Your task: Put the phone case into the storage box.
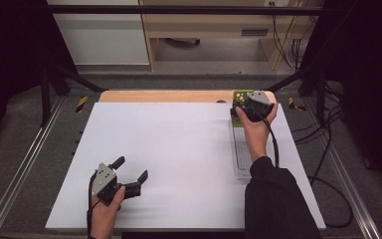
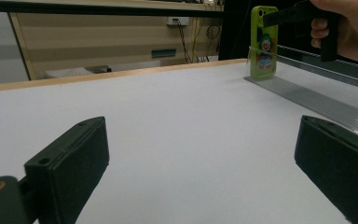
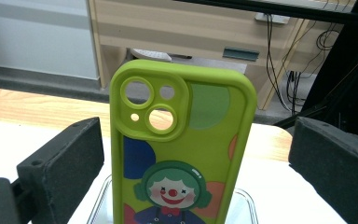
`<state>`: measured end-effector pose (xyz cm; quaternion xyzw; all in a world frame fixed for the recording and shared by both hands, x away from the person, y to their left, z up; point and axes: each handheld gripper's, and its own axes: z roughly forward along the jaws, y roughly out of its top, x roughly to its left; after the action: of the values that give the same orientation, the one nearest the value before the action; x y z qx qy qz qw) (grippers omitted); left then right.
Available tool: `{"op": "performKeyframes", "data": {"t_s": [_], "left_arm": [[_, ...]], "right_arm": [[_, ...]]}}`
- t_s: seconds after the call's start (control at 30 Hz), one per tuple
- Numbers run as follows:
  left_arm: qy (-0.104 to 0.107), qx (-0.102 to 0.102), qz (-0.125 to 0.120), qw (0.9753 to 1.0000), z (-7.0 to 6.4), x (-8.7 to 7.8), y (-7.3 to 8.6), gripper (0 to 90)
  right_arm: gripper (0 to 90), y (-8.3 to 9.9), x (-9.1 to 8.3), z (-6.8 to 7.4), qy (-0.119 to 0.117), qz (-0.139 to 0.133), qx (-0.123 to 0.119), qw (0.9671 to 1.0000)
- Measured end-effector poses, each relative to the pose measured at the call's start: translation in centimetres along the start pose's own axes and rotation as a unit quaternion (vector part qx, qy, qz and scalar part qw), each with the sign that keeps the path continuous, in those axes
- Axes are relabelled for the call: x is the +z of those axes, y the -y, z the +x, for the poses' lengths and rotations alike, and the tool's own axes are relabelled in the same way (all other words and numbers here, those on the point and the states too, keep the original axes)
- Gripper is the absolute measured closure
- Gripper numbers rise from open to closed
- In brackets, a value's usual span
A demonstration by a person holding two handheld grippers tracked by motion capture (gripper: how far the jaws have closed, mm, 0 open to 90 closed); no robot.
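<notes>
Right gripper (image 3: 186, 154) stands wide, jaws flanking but clear of the green phone case (image 3: 182, 149), which I find upright at the far end of the clear slotted rack (image 1: 241, 154), presumably for display; left gripper (image 1: 129, 172) idles wide over the table (image 1: 179, 149)

In the high view the table (image 1: 179, 159) takes the middle of the frame. The ribbed tray (image 1: 240, 152) lies on it at the right of centre, running from the middle toward the upper part. The phone case (image 1: 239, 101) stands upright at the upper end of this tray. The right gripper (image 1: 242, 112) is just below the case, its jaws on both sides of it and apart from it. The left gripper (image 1: 131, 169) is at the lower left, above the table.
</notes>
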<state>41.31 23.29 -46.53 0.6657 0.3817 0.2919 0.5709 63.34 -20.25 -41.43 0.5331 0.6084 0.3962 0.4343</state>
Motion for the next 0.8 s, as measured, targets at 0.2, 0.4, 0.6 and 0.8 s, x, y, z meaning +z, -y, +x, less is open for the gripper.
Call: {"op": "performKeyframes", "data": {"t_s": [0.2,0.4,0.6,0.8], "left_arm": [[0.000,0.001,0.000,1.0000,0.0,0.0,0.0,2.7],[0.000,0.001,0.000,1.0000,0.0,0.0,0.0,2.7],[0.000,0.001,0.001,1.0000,0.0,0.0,0.0,2.7],[0.000,0.001,0.002,1.0000,0.1,0.0,0.0,2.7]], "right_arm": [[3.7,-0.2,-0.5,-0.3,-0.004,-0.002,-0.002,1.0000],[3.9,-0.3,-0.6,-0.4,-0.003,-0.004,-0.004,1.0000],[4.1,-0.4,-0.8,-0.5,-0.004,-0.005,-0.002,1.0000],[4.1,-0.5,-1.2,-0.7,-0.011,-0.008,0.006,0.9999]]}}
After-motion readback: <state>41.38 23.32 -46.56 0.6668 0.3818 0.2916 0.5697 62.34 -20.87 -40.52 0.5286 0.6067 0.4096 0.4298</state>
